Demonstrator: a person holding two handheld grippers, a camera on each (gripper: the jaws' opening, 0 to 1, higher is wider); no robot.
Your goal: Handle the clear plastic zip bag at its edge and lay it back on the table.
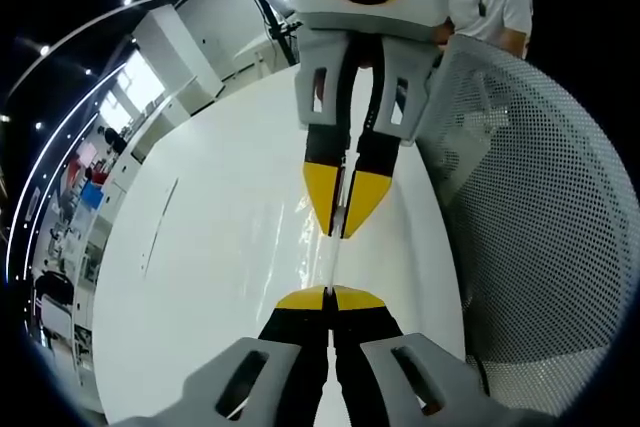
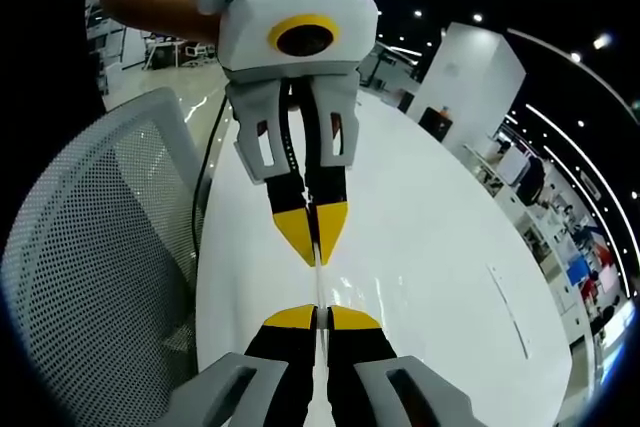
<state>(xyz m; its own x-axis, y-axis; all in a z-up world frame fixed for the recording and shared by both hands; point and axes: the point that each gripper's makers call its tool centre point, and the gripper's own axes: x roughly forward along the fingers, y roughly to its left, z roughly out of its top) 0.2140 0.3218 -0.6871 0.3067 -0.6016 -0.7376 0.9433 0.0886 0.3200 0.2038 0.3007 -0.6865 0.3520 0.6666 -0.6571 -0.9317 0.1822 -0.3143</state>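
At frame centre, the left gripper and right gripper are pinching the thin, limp clear plastic zip bag edge-on, jaws pressed together; it is likely slippery, so grip its edge.

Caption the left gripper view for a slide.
Two yellow-tipped grippers, left and right, face each other, both shut on the clear plastic zip bag held edge-on above the white table.

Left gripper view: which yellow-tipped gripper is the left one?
The left gripper rising from the bottom edge; the right gripper reaches in from the top. Both are shut on the clear plastic zip bag's edge.
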